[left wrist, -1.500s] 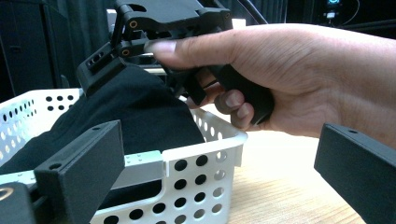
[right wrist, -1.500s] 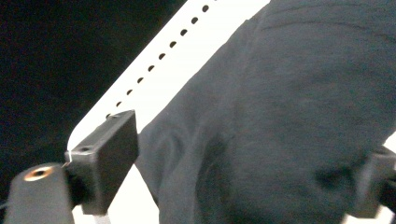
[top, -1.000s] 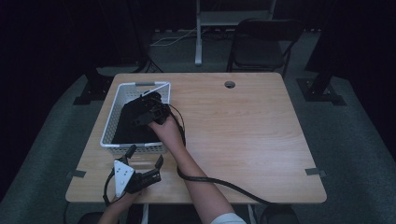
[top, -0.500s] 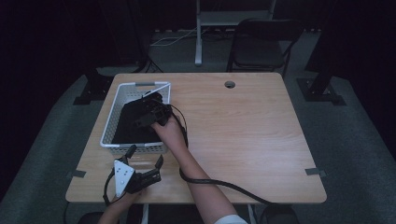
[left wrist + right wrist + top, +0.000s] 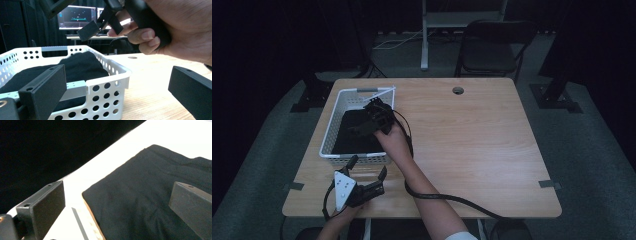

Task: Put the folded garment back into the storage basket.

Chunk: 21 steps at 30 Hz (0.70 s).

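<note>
Your right gripper (image 5: 368,119) hangs over the white perforated basket (image 5: 330,131) at the table's (image 5: 492,150) 10 o'clock corner, jaws spread wide with nothing between them. The folded black cloth (image 5: 351,136) lies inside the basket; in the right gripper view it (image 5: 150,195) sits beyond the jaws, toward 1 o'clock, and no contact is visible. Your left gripper (image 5: 368,173) rests at the table's 7 o'clock edge, just outside the basket's near wall, jaws also wide and empty. In the left gripper view the cloth (image 5: 82,65) is mounded at 11 o'clock behind the basket wall (image 5: 105,87), with your right hand (image 5: 185,32) overhead at 1 o'clock. Against the frame one second earlier, your right gripper has crept slightly farther over the basket; left gripper unchanged.
</note>
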{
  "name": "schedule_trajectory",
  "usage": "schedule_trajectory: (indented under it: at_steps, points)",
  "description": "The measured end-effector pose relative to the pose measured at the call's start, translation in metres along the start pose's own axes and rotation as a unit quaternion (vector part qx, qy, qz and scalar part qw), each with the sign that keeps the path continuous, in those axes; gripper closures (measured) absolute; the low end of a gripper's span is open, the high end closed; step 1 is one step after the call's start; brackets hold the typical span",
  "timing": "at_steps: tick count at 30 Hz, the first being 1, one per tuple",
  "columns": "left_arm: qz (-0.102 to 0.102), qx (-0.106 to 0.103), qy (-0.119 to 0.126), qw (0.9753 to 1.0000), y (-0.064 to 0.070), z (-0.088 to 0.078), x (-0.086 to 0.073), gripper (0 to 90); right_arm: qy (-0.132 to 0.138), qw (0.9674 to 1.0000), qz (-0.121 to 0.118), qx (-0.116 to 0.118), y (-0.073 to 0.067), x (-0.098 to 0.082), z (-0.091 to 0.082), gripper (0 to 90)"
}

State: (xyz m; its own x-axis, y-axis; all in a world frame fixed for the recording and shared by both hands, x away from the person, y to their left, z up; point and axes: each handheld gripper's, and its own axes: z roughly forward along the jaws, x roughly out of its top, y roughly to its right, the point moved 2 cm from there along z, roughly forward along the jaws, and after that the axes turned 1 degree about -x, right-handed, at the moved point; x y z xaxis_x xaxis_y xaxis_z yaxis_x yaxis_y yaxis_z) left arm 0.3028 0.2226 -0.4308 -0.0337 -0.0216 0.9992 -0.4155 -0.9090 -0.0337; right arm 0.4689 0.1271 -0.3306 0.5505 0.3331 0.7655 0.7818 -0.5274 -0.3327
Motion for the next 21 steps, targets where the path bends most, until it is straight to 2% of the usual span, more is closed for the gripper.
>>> schedule_trajectory:
  at_steps: [10, 21]
  points:
    - [0.001, 0.0, -0.001, 1.0, 0.0, 0.0, 0.0, 2.9, 0.049, 0.9982, -0.027, 0.021, -0.004, -0.003, -0.011, 0.7]
    - [0.0, 0.0, 0.0, 1.0, 0.0, 0.0, 0.0, 2.9, 0.052, 0.9975, -0.047, -0.001, -0.005, -0.004, -0.032, 0.7]
